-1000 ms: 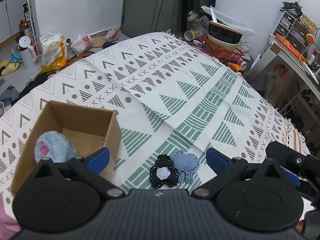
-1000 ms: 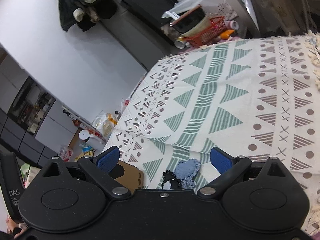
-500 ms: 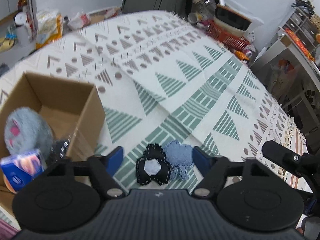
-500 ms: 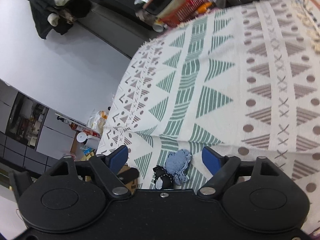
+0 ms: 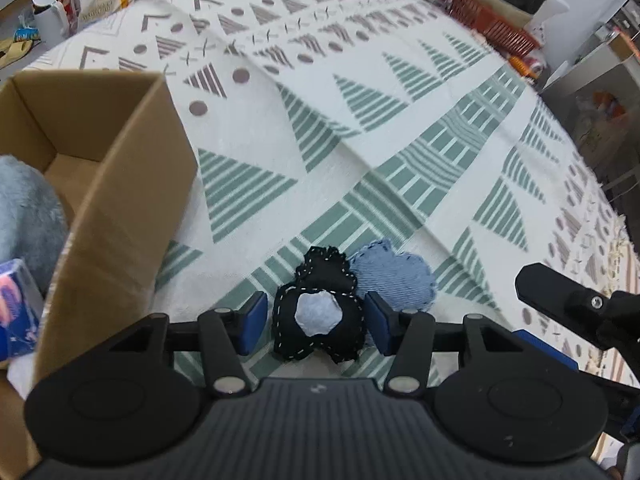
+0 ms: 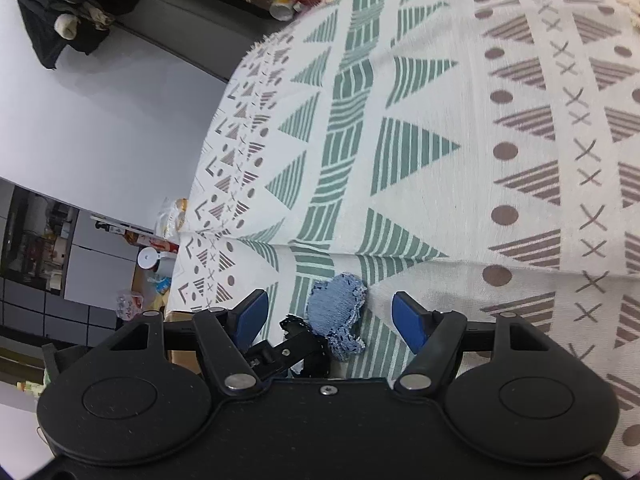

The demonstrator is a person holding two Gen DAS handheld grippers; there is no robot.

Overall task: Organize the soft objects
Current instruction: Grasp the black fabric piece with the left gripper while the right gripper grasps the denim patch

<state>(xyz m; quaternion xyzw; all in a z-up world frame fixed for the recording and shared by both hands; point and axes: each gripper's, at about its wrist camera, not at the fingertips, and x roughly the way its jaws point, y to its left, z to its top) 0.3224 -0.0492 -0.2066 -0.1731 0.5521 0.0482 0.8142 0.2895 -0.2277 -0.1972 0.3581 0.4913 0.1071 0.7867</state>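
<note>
Soft pieces: a black felt patch (image 5: 318, 314) with white stitching and a pale centre, and a blue denim patch (image 5: 394, 278), lie touching each other on the patterned cloth (image 5: 400, 120) of the tabletop, near its front edge and just right of the cardboard box (image 5: 120, 184).
Box contents: a grey fluffy toy (image 5: 24, 216) and a blue packet (image 5: 16, 312) already sit inside, at the box's near end.
Left gripper (image 5: 316, 324): its blue fingers (image 5: 252, 322) are set narrow, one on each side of the black patch with a thin gap showing on either side; they bracket it but do not visibly press it.
Right gripper (image 6: 326, 318): fingers spread wider, lined up on the denim patch (image 6: 338, 312), which lies between and just ahead of them; nothing is held.
Step in hand: judged as the grasp stage for the last two loose pieces, one per gripper, with the box as the likely destination.
Next move calls for: the left fingers pinching the black patch low enough to catch the thin fabric without snagging the cloth, then lifting clear of its denim neighbour.
Risk: the two patches overlap slightly, so one may drag the other.
</note>
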